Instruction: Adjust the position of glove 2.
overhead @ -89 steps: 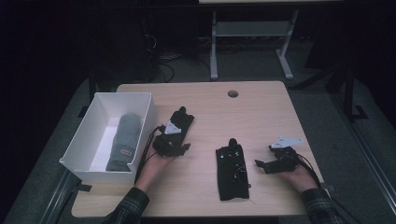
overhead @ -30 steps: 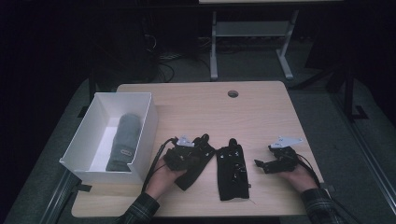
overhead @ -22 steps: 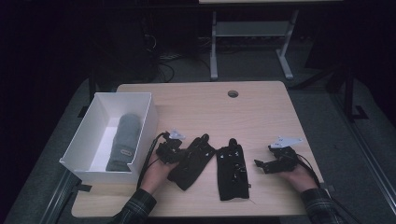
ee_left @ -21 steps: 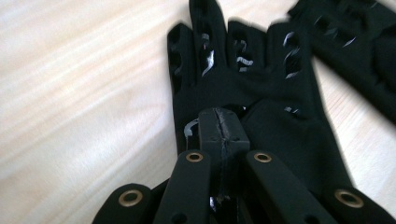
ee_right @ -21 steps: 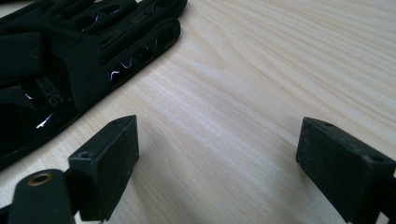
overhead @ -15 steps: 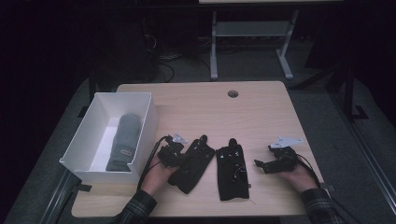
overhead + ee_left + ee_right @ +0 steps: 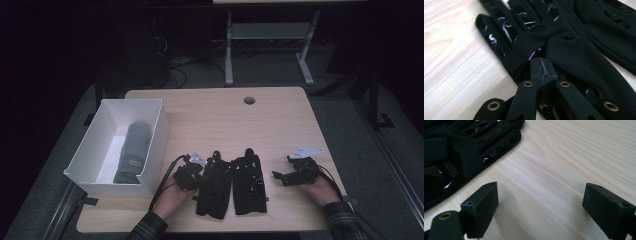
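Two black gloves with glossy grip print lie side by side near the table's front edge. My left gripper [image 7: 196,173] [image 7: 541,67] is shut on the edge of the left glove [image 7: 215,184] [image 7: 521,42], its jaws pressed together with fabric pinched between them. The right glove [image 7: 248,182] [image 7: 614,27] [image 7: 461,150] lies flat and touches the left one. To its right, my right gripper [image 7: 280,176] [image 7: 539,202] rests low over bare wood, jaws wide open with nothing between them.
A white box [image 7: 159,131] stands at the table's left with a grey rolled cloth item [image 7: 132,150] inside. A round cable hole [image 7: 249,100] sits near the far edge. A metal stand's legs [image 7: 227,50] rise behind the table.
My left gripper carried the left glove from beside the box toward the front and right. The glove now lies straight alongside the other one. The right gripper has stayed put.
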`<state>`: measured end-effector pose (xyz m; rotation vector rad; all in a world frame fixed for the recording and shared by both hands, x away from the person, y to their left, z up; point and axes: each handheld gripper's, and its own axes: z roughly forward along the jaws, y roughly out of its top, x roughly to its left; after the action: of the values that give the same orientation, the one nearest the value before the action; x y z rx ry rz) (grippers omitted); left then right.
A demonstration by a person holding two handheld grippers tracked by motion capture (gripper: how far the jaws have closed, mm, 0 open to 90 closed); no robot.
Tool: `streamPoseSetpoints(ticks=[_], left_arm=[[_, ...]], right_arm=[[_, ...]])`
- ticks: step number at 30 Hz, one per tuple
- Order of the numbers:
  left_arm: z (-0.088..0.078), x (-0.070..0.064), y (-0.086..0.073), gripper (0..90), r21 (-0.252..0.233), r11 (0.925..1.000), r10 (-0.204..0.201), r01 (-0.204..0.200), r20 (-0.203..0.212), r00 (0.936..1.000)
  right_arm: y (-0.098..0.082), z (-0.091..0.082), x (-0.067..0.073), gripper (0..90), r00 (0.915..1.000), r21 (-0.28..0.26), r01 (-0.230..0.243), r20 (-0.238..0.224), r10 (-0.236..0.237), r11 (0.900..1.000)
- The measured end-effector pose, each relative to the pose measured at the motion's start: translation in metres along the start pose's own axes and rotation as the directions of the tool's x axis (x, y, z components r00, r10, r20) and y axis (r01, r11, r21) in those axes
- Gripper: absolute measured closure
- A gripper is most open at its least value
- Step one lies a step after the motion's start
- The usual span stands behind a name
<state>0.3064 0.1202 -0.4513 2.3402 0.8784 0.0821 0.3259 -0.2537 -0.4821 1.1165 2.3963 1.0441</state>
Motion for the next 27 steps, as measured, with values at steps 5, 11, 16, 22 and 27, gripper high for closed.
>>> streamPoseSetpoints(ticks=[5, 11, 16, 22, 27], left_arm=[[-0.011, 0.006, 0.0, 79.1, -0.045, 0.9986, -0.027, 0.026, -0.024, 0.9993], [-0.018, 0.017, -0.007, 65.6, -0.083, 0.9942, -0.073, 0.069, -0.046, 0.9962], [-0.011, 0.017, -0.008, 62.3, -0.065, 0.9952, -0.076, 0.073, -0.036, 0.9965], [-0.003, 0.014, -0.009, 64.0, -0.038, 0.9974, -0.063, 0.062, -0.042, 0.9971], [-0.002, 0.012, -0.009, 79.9, -0.037, 0.9973, -0.064, 0.063, -0.023, 0.9977]], right_arm=[[0.0, 0.0, 0.0, 13.0, 1.0, 0.001, -0.001, 0.0, 0.001, 1.0], [0.0, 0.0, 0.0, 13.0, 1.0, -0.001, 0.003, -0.001, -0.003, 1.0], [0.0, 0.0, 0.0, 13.1, 1.0, 0.0, 0.002, -0.001, -0.002, 1.0], [0.0, 0.0, 0.0, 13.1, 1.0, -0.001, 0.003, -0.002, -0.003, 1.0], [0.0, 0.0, 0.0, 13.0, 1.0, -0.001, 0.004, -0.002, -0.004, 1.0]])
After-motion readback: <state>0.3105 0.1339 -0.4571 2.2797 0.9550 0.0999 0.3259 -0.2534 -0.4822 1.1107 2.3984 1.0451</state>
